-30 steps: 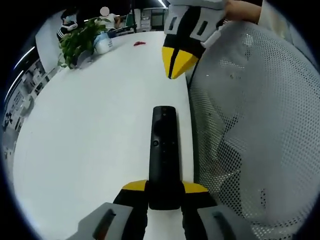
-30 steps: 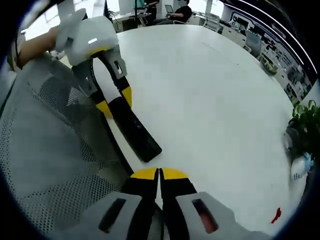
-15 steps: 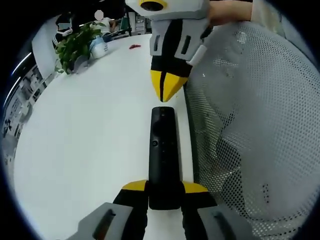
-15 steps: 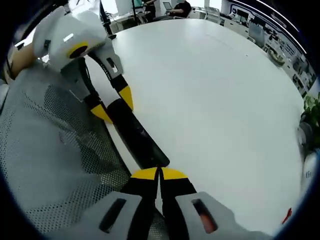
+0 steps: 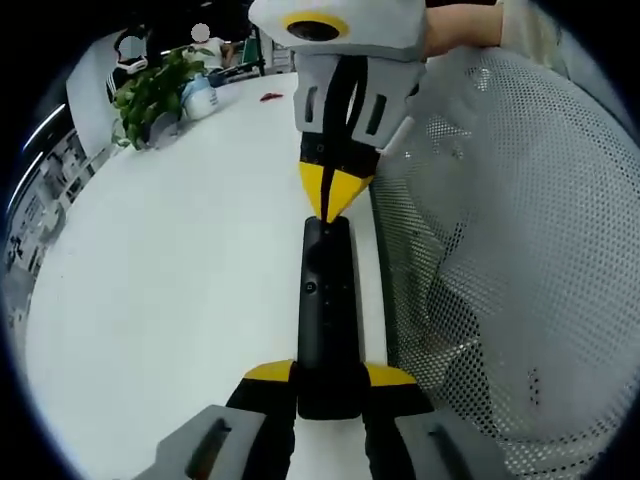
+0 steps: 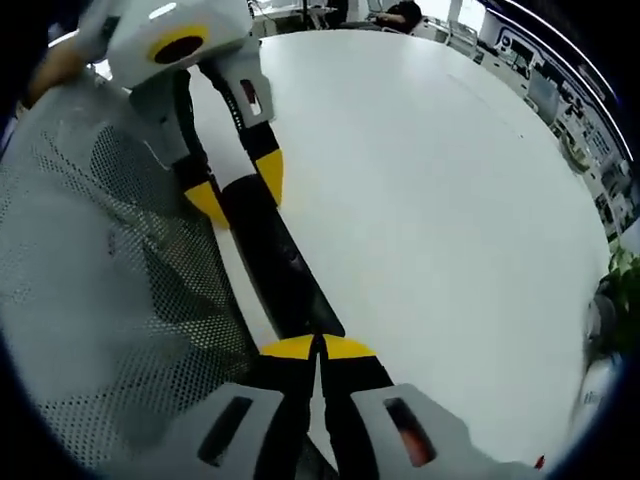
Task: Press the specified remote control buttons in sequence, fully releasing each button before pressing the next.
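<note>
Two tools meet: left tool (image 5: 328, 374) grips remote (image 5: 327, 300), right tool (image 5: 325, 200) touches its top.

Open-plan office. A large white table (image 5: 170, 270) carries a potted plant (image 5: 150, 85). Beyond it sits a person at a laptop (image 6: 400, 14) (far end of the room), with desk rows (image 6: 545, 95) alongside. A mesh chair (image 5: 510, 250) stands at the table.

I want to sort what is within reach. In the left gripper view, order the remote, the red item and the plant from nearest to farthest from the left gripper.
1. Remote: clamped in the left gripper, near the table edge.
2. Red item: far across the table.
3. Plant: far side, left of the red item; these two are too close to call.
</note>
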